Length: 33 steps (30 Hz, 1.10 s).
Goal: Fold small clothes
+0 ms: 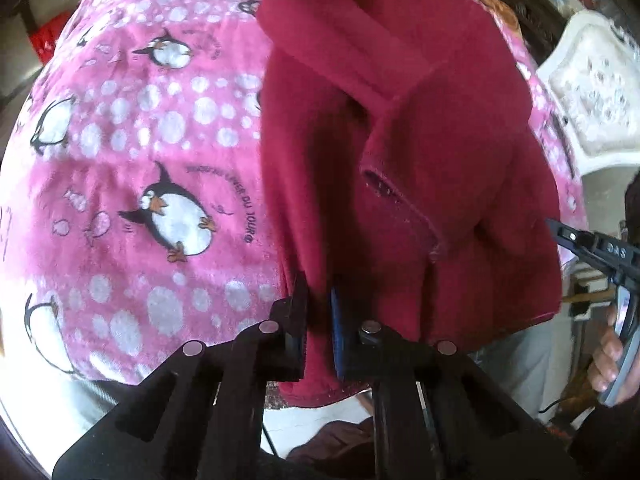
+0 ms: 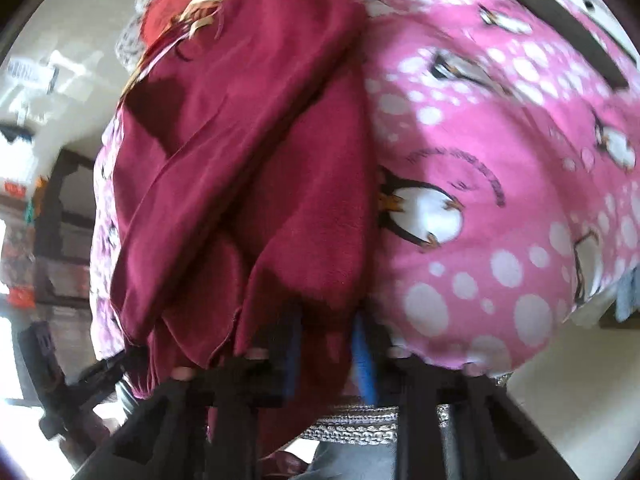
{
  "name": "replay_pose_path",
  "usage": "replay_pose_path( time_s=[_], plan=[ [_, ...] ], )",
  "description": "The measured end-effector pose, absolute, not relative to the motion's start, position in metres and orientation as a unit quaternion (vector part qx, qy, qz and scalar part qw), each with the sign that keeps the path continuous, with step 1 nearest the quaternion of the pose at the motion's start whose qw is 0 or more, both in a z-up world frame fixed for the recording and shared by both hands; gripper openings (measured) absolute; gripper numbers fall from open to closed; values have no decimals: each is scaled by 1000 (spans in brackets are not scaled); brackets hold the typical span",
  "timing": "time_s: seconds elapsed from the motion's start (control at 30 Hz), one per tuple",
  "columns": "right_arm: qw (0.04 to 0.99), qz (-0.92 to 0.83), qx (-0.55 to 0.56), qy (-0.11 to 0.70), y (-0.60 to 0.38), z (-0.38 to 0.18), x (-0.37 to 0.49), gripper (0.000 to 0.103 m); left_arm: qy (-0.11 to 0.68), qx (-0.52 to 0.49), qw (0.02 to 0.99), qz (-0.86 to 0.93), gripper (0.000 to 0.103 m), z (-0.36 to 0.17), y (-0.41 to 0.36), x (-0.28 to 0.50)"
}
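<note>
a pink penguin-print blanket (image 1: 132, 184) (white dots) beside a white carved chair (image 1: 592, 92).

One dark red fleece garment (image 1: 400, 120) lies on one pink fleece blanket (image 1: 140, 128) printed with white dots and black-and-white penguins. Two black two-finger grippers show: the left gripper (image 1: 318, 320) and the right gripper (image 2: 324, 356). The left wrist view also shows one white carved chair back (image 1: 592, 92) and one hand (image 1: 608, 356).
</note>
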State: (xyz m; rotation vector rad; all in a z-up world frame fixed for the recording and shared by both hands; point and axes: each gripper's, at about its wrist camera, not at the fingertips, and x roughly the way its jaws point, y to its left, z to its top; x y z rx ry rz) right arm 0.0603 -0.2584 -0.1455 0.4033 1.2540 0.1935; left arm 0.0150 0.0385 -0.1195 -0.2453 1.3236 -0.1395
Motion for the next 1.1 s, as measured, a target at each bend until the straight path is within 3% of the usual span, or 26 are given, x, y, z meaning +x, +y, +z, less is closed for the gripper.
replay_pose_path(
  time_s=[0.2,0.3,0.4,0.47,0.5,0.53,0.57,0.6,0.63,0.7,0.83,0.93,0.97,1.0,1.03,1.07,1.1],
  plan=[
    [825,71,138,544,-277,-81,37,5,593,-149,787,-84,6,-94,60,3],
    [830,14,83,552,-283,-85,41,4,608,-140,777,-90,6,-112,52,8],
    [817,20,107,566,-290,-107,48,4,619,-144,767,-86,7,-120,48,7],
    [820,33,129,557,-291,-108,42,8,604,-146,778,-90,17,-110,51,1],
    [820,48,140,552,-290,-106,38,13,601,-149,780,-92,26,-107,53,-3],
    [822,59,148,547,-290,-104,34,39,596,-152,783,-91,34,-104,58,-4],
    [824,59,151,544,-289,-103,31,74,592,-152,786,-88,36,-102,60,-5],
    [826,56,149,540,-289,-101,27,83,589,-152,789,-85,36,-101,62,-7],
    [832,60,142,534,-286,-98,24,83,590,-153,789,-85,36,-101,64,-7],
    [829,69,140,537,-280,-97,21,80,591,-162,785,-90,36,-103,66,-7],
    [810,75,132,566,-267,-111,27,55,606,-163,773,-98,36,-115,59,-3],
    [792,66,133,593,-266,-132,30,49,612,-164,768,-95,36,-124,57,0],
    [788,66,135,597,-266,-137,32,42,613,-162,768,-96,36,-124,56,1],
    [789,66,128,597,-264,-138,33,39,613,-160,768,-96,26,-124,56,2],
    [792,66,109,597,-258,-137,34,26,615,-152,769,-86,13,-124,54,5],
    [791,71,110,598,-257,-136,34,8,616,-142,770,-80,10,-124,54,6],
    [791,76,113,597,-257,-135,34,8,617,-140,771,-78,7,-122,56,6]
  ],
)
